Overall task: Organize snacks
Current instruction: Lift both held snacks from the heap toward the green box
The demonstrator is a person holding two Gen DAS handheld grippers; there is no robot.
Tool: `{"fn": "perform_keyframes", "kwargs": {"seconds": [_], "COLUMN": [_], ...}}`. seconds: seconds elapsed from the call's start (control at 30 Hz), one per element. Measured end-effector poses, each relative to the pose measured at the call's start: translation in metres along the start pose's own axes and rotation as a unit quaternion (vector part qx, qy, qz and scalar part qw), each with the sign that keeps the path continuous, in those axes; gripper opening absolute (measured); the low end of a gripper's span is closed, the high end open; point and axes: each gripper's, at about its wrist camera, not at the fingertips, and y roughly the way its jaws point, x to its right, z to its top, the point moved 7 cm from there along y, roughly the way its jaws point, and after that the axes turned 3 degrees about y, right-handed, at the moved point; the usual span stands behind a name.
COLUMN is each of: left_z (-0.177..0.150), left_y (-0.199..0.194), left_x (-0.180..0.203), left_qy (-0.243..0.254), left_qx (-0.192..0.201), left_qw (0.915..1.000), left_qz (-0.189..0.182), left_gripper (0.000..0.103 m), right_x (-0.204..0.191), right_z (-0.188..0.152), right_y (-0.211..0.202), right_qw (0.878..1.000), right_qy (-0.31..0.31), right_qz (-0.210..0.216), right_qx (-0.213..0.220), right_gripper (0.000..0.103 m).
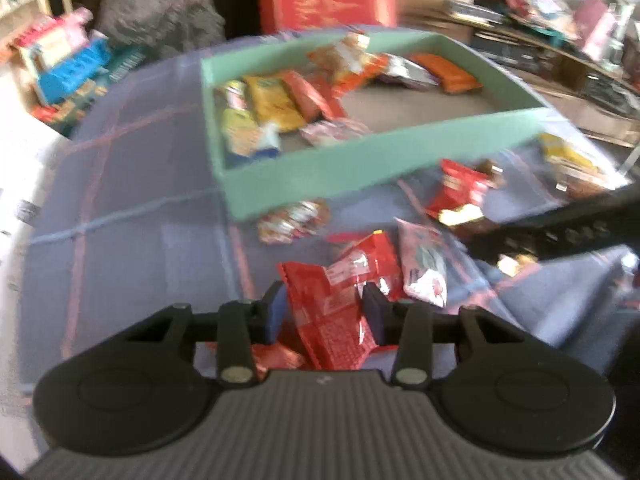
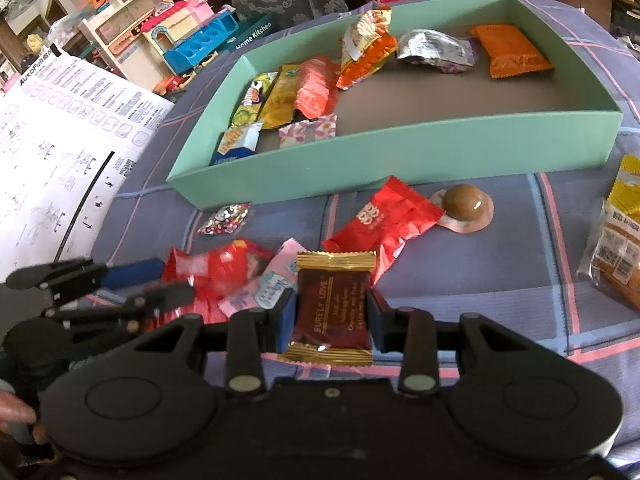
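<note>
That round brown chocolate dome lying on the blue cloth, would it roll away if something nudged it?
Probably not far. The chocolate dome sits on a flat flange that rests on the checked cloth, so it would likely slide rather than roll. Its glossy surface looks smooth, so it could slip between pads. It seems small and light, perhaps easily dented if squeezed.

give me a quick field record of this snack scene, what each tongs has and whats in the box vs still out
left tongs: shut on a red packet
right tongs: shut on a brown and gold packet
box: green, open, on the checked cloth
in box: a row of packets at the left end, an orange packet and a silver packet toward the far wall
still out: red packet near the box, round brown sweet, pink packet, yellow-topped bag
box floor: largely bare on the right
</note>
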Motion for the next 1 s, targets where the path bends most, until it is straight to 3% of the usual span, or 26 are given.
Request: {"fn": "perform_keyframes", "kwargs": {"seconds": [0.03,0.2,0.3,0.43,0.5,0.67,0.83,1.0], "left_z": [-0.002,-0.009,-0.009,-0.01,-0.011,-0.012,-0.005,-0.011], "left_y": [0.0,0.001,-0.003,-0.005,-0.004,-0.005,-0.007,0.006], "left_x": [0.004,0.017,0.013,0.018,0.026,0.028,0.029,0.051], "left_qy": [0.006,0.059,0.05,0.051,0.084,0.184,0.251,0.346], "left_qx": [-0.004,-0.01,-0.016,-0.015,-0.015,-0.005,0.006,-0.004], "left_qw": [0.9999,0.9981,0.9986,0.9986,0.9963,0.9814,0.9672,0.9382], "left_qz": [-0.007,0.011,0.003,-0.001,0.013,0.054,0.037,0.003], "left_gripper": [0.044,0.073,0.087,0.091,0.096,0.097,0.097,0.095], "right_x": [0.001,0.003,0.006,0.009,0.008,0.01,0.02,0.022], "right_z": [0.0,0.0,0.0,-0.002,-0.003,-0.004,-0.006,-0.008], "right_y": [0.0,-0.002,-0.005,-0.004,-0.004,-0.011,-0.015,-0.018], "right_qw": [1.0,1.0,1.0,1.0,1.0,1.0,0.999,0.999], "right_qy": [0.001,0.005,0.009,0.019,0.022,0.02,0.041,0.047], "right_qz": [-0.001,-0.004,-0.005,-0.004,-0.001,0.003,0.006,0.002], "right_qx": [0.0,0.003,0.006,0.004,0.003,0.01,0.013,0.016], "right_gripper": [0.037,0.037,0.037,0.037,0.037,0.037,0.037,0.037]}}
